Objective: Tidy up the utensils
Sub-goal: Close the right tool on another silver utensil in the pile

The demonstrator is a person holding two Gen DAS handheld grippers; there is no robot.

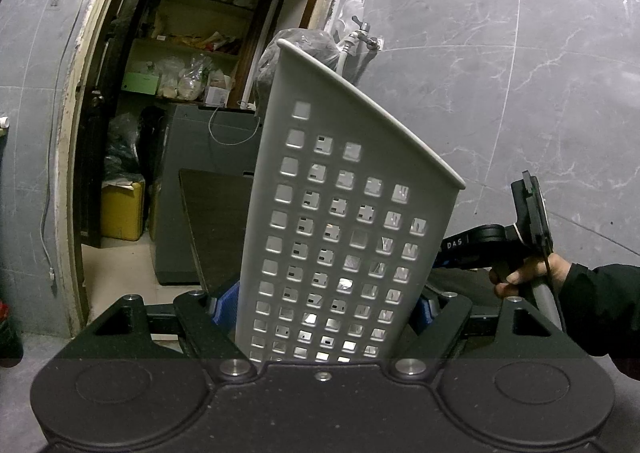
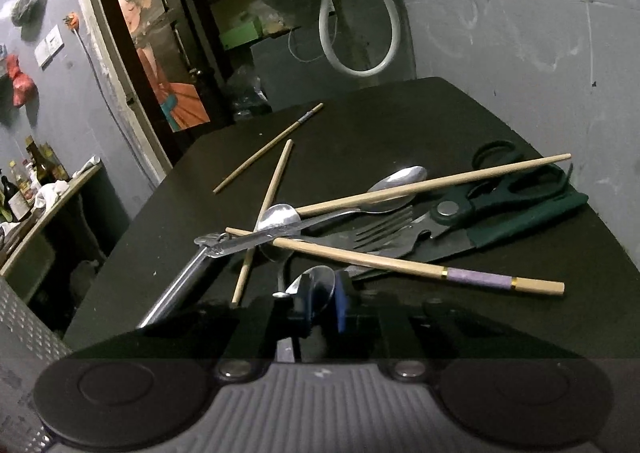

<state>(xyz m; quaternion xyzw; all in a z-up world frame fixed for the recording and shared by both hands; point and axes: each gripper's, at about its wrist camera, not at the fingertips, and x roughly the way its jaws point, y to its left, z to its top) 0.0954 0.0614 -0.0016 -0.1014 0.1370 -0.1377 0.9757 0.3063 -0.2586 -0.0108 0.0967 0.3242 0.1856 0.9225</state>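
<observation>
Desk (image 2: 400, 121) carries the loose pile: scissors (image 2: 500, 189), fork (image 2: 384, 229), chopsticks, spoons, all crossed over each other. Your left gripper (image 1: 324, 309) has its fingers clamped on the perforated utensil holder (image 1: 344, 213), held tilted, probably so its mouth faces the pile for loading. Your right gripper (image 2: 320, 305) sits at the pile's near edge, fingers nearly together on a small metal spoon (image 2: 316, 285). It looks pinched by the bowl end; handle isn't visible, so expect it to swing.
</observation>
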